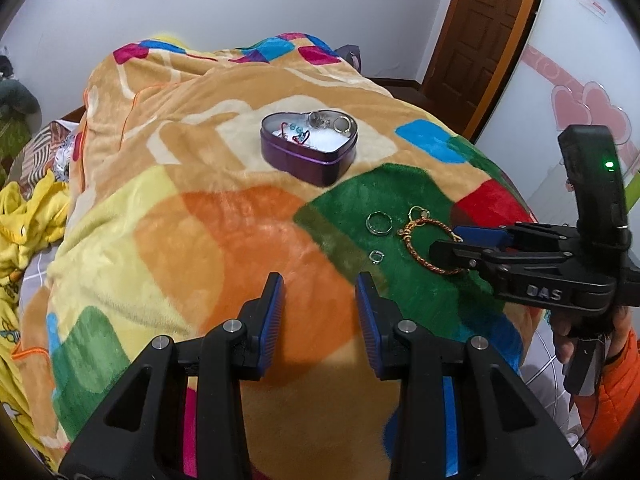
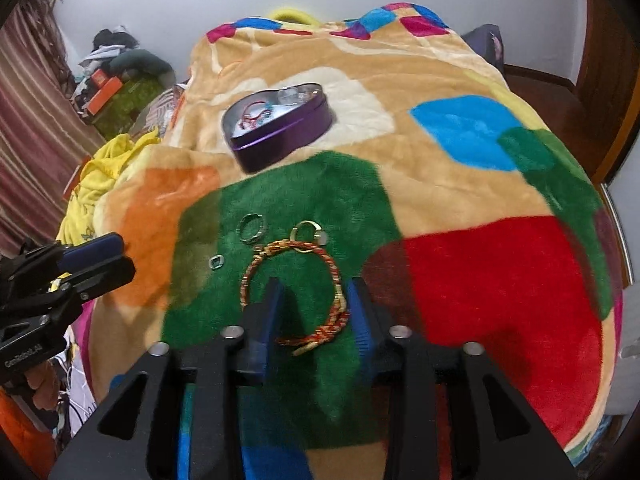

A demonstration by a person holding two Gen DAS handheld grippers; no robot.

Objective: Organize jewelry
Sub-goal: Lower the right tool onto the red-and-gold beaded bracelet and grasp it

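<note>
Surroundings: A plush blanket (image 2: 460, 168) in blocks of orange, green, red, blue and tan covers the bed; yellow cloth (image 1: 24, 216) bunches at its 9 o'clock edge in the left wrist view, and a brown wooden door (image 1: 476, 20) stands at 1 o'clock.
In the way: Nothing lies between the right gripper and the bracelet; a silver ring (image 2: 251, 227), a small silver link (image 2: 216, 262) and a gold hoop (image 2: 306, 231) rest on the green patch just beyond it, at 11 to 12 o'clock.
Bracelet: A twisted red-and-gold cord bracelet (image 2: 334, 276) lies flat in a loop on the green patch, low centre in the right wrist view.
Tin: A purple heart-shaped tin (image 1: 308, 152), lid off, sits at 12 o'clock on the tan area, well apart from the loose pieces, with red and blue beaded items and rings inside.
Right gripper (image 2: 316, 304): Jaws apart, straddling the near side of the bracelet's loop; whether the blue pads touch the cord cannot be told.
Left gripper (image 1: 320, 304): Jaws apart over the orange patch, holding nothing.
Writing: "DAS" shows on the right gripper's body in the left wrist view; the side of the left gripper carries small white lettering, only partly legible.
</note>
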